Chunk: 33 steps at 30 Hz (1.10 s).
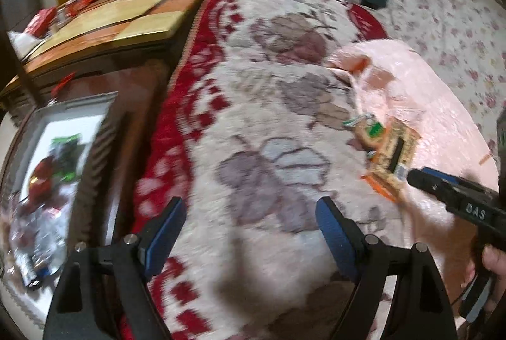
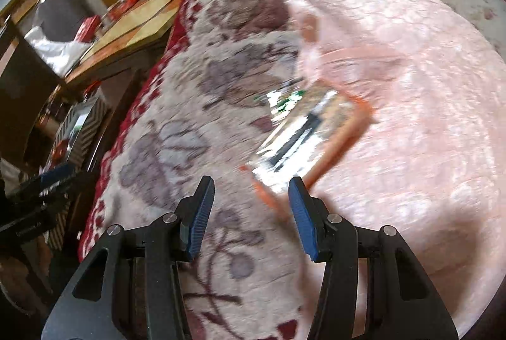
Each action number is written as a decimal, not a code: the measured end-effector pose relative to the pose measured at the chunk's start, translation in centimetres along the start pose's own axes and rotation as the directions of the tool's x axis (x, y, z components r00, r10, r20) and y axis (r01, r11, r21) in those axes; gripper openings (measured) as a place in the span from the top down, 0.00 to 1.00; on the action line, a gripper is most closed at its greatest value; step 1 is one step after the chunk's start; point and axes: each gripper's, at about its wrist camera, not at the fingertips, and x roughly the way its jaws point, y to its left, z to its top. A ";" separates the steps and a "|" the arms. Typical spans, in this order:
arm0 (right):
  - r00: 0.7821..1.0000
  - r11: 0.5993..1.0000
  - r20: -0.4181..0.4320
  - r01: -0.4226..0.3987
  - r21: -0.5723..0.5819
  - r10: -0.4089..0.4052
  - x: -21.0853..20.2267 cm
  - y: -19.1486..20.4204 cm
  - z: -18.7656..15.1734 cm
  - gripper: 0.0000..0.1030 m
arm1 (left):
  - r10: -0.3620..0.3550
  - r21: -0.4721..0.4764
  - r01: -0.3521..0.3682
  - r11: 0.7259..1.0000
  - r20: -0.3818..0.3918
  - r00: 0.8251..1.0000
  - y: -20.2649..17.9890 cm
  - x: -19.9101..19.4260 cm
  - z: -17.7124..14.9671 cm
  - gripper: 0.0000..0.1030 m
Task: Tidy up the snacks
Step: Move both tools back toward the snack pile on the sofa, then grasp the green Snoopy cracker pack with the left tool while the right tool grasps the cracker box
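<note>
A flat snack packet point(image 1: 390, 155) with an orange edge and a shiny face lies on the pink blanket point(image 1: 442, 125), next to a smaller packet with green print point(image 1: 370, 129). My left gripper point(image 1: 249, 213) hangs open and wide over the floral blanket point(image 1: 253, 87), with nothing between its fingers. In the right wrist view the same packet point(image 2: 310, 131) lies just beyond my right gripper point(image 2: 250, 193). That gripper is partly open and empty, its tips near the packet's closest corner. The left wrist view shows the right gripper point(image 1: 414, 177) reaching in beside the packet. Both views are blurred.
A box point(image 1: 104, 150) at the lower left holds several snack packets. Behind it stands a wooden table point(image 1: 126, 20) with red packages. A flowered quilt point(image 1: 449, 33) covers the far right. A hand point(image 1: 493, 257) holds the right gripper's handle. The left gripper's body point(image 2: 41, 185) shows at the left edge.
</note>
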 end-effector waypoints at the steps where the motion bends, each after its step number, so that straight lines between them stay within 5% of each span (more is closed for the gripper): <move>1: 1.000 1.000 0.004 0.006 0.011 -0.006 -0.1 -0.5 0.2 0.52 | -0.012 0.016 0.012 1.000 -0.004 1.000 -0.7 0.3 0.2 0.17; 14: 0.997 0.984 -0.017 0.076 0.160 -0.074 3.3 -3.0 2.2 0.44 | -0.021 0.070 0.024 0.997 -0.038 0.999 -3.2 2.5 0.7 0.17; 24: 0.974 0.967 -0.059 0.224 0.122 -0.219 7.3 -1.2 4.6 0.37 | -0.008 0.034 0.010 0.999 -0.062 0.998 -1.3 3.9 0.4 0.17; 33: 0.993 0.992 -0.040 0.115 0.056 -0.113 5.6 -2.3 3.8 0.43 | -0.031 0.042 0.034 0.999 -0.061 0.998 -2.5 4.3 1.6 0.17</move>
